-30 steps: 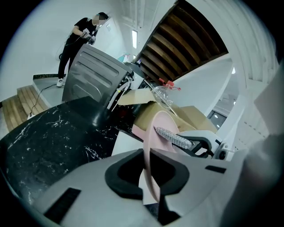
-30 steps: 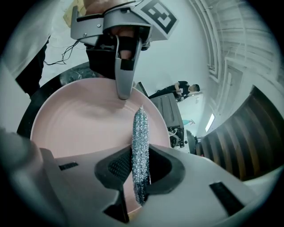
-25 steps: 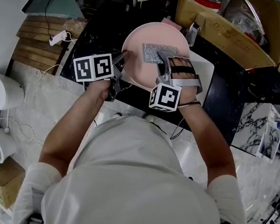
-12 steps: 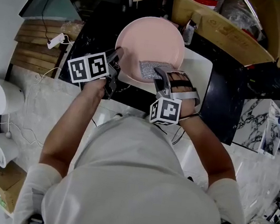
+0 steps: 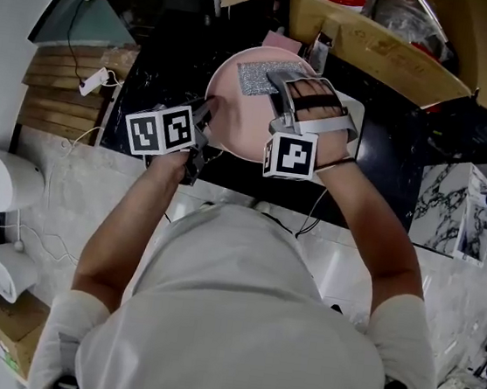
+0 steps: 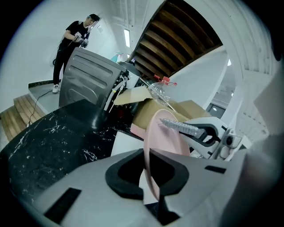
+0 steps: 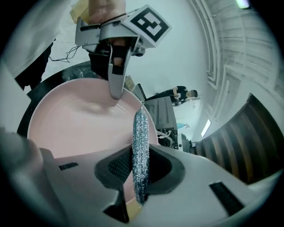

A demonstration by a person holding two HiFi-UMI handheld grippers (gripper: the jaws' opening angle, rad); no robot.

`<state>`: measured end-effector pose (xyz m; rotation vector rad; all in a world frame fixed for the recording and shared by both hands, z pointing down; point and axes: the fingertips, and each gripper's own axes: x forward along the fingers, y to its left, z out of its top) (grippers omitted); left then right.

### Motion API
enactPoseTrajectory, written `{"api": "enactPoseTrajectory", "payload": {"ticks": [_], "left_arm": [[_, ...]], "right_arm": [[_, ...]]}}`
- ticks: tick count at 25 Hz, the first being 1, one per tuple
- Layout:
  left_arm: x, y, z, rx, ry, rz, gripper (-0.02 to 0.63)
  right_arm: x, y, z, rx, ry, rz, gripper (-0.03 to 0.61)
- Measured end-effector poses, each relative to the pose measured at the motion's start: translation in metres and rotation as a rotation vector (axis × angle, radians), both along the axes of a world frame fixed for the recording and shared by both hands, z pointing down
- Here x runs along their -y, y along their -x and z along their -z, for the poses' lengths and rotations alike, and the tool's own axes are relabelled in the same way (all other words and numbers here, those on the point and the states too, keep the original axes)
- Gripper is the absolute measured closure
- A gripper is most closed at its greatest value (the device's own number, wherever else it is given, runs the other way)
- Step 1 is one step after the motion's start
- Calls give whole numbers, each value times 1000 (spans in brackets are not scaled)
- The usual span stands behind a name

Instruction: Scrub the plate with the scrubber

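A pink plate (image 5: 243, 123) is held tilted over the black counter. My left gripper (image 5: 209, 115) grips its left rim; its jaws have just been closing with the rim between them. In the left gripper view the rim (image 6: 166, 133) runs edge-on through the left gripper (image 6: 148, 166). My right gripper (image 5: 275, 83) is shut on a flat silver scrubber (image 5: 258, 78), which lies against the plate's far part. In the right gripper view the scrubber (image 7: 141, 150) stands edge-on between the pads, against the plate (image 7: 75, 128), and the left gripper (image 7: 116, 91) pinches the far rim.
A white board (image 5: 359, 115) lies under the plate's right side on the black marbled counter (image 5: 153, 72). A cardboard box (image 5: 376, 47) full of things stands behind, and a small pink pad (image 5: 280, 42) lies by it. A grey metal unit (image 6: 88, 80) stands far left.
The scrubber slid from the plate's upper middle to its near edge, then up to the far edge. The right gripper went with it. The left gripper kept its hold on the rim.
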<state>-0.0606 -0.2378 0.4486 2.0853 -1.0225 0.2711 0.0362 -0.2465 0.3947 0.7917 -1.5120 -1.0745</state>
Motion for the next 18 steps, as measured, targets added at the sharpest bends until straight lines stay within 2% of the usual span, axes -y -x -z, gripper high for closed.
{"api": "enactPoseTrajectory", "payload": {"ticks": [5, 11, 18], "left_arm": [[-1, 1, 3, 3, -9, 3, 592], [5, 7, 2, -41, 4, 41, 589], [14, 7, 9, -45, -17, 54, 586]], "right_arm": [[-5, -13, -23, -39, 38, -17, 502], [-24, -31, -50, 48, 113, -66, 502], [-62, -35, -73, 158, 209, -133, 502]]}}
